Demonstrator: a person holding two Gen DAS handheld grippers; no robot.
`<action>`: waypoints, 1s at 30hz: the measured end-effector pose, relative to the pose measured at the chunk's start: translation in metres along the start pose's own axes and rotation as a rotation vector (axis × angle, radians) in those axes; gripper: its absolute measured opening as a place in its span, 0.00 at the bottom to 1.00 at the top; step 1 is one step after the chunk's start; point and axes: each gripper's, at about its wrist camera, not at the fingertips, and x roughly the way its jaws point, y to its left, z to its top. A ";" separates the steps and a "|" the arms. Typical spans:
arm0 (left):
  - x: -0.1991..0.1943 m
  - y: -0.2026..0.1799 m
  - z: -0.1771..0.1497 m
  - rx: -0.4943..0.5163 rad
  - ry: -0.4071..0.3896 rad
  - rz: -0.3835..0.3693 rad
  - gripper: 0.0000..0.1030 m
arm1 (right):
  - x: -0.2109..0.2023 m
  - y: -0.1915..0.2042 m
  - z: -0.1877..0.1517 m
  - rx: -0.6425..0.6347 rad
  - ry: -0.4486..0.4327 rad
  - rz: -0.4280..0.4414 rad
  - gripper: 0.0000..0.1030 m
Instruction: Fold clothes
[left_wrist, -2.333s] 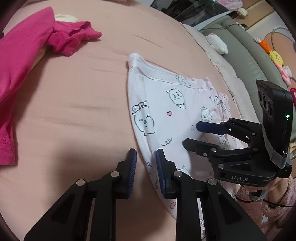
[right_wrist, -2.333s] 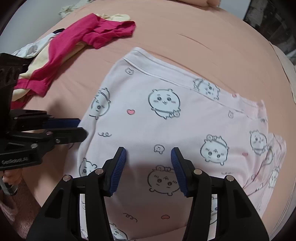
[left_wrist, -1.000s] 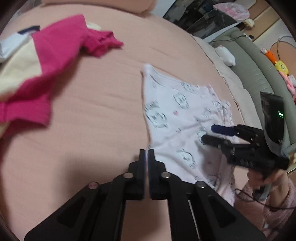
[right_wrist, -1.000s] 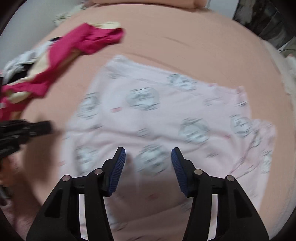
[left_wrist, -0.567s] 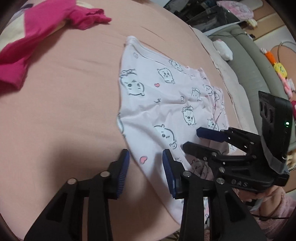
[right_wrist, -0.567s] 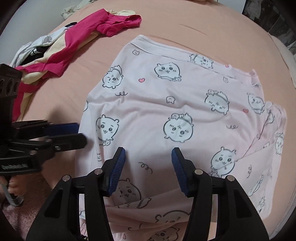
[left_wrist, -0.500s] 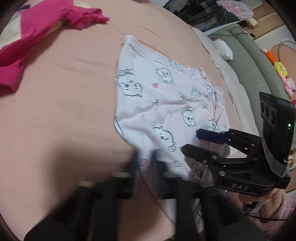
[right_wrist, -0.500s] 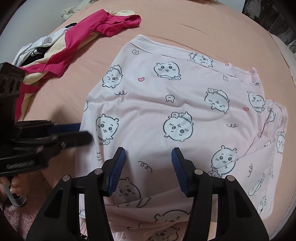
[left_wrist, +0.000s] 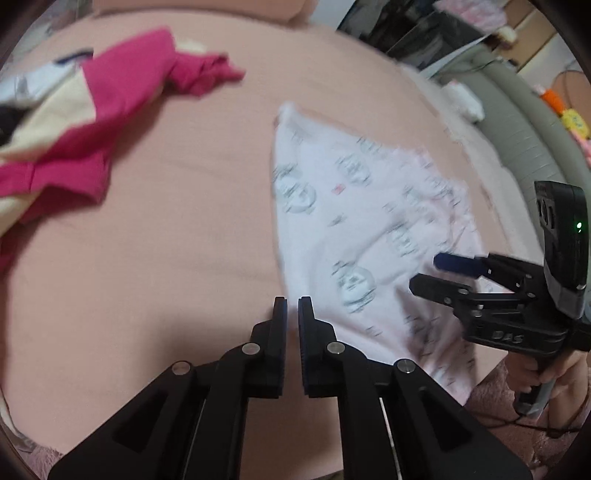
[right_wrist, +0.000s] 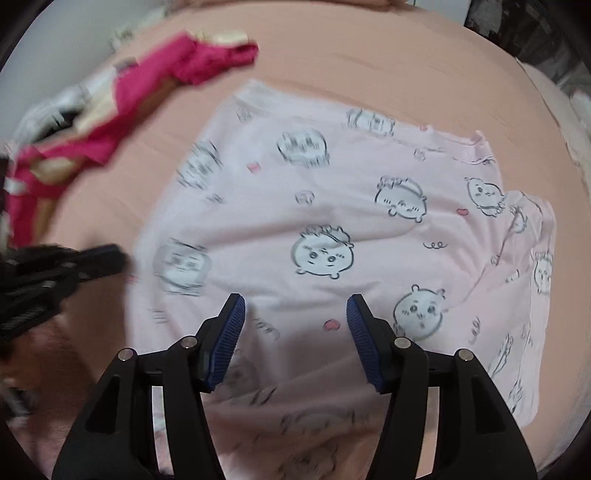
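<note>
Since half a second ago, my left gripper (left_wrist: 291, 314) has pulled back off the pale pink printed shirt (right_wrist: 332, 229) and its fingers have come almost together, with only a thin slit between them; whether they pinch the shirt's near left edge I cannot tell, because that edge is blurred just at the tips. My right gripper (right_wrist: 295, 332) has stayed where it was, fingers wide apart, holding nothing, hovering over the shirt's near middle.

The shirt lies spread mostly flat on the peach-coloured bed (right_wrist: 388, 62), one edge running along the far side, and a doubled-over flap at its right side. It looks like thin, light cotton: soft, limp, easy to wrinkle, and likely to slide on the sheet if dragged. I judge the best hold is a pinch on a hem or corner, one gripper at each end of the same edge, so the cloth lifts evenly instead of bunching.

Away to the far left lies a heap of other clothes, a bright pink garment (left_wrist: 122, 99) over something cream and white (left_wrist: 55, 114). It sits well apart from the shirt and does not block a fold. At the right in the left camera's view, beyond the bed, are a grey sofa (left_wrist: 528, 122) and small soft toys. Only the two grippers crowding each other near the shirt's near edge could get in the way.
</note>
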 end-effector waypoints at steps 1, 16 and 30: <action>0.001 -0.007 0.000 0.031 0.001 -0.025 0.10 | -0.009 -0.005 -0.002 0.027 -0.015 0.006 0.57; 0.016 -0.118 -0.012 0.291 0.070 0.043 0.31 | -0.082 -0.162 -0.126 0.358 0.045 -0.215 0.57; 0.137 -0.345 -0.043 0.779 0.181 -0.039 0.45 | -0.096 -0.266 -0.195 0.660 -0.047 -0.092 0.57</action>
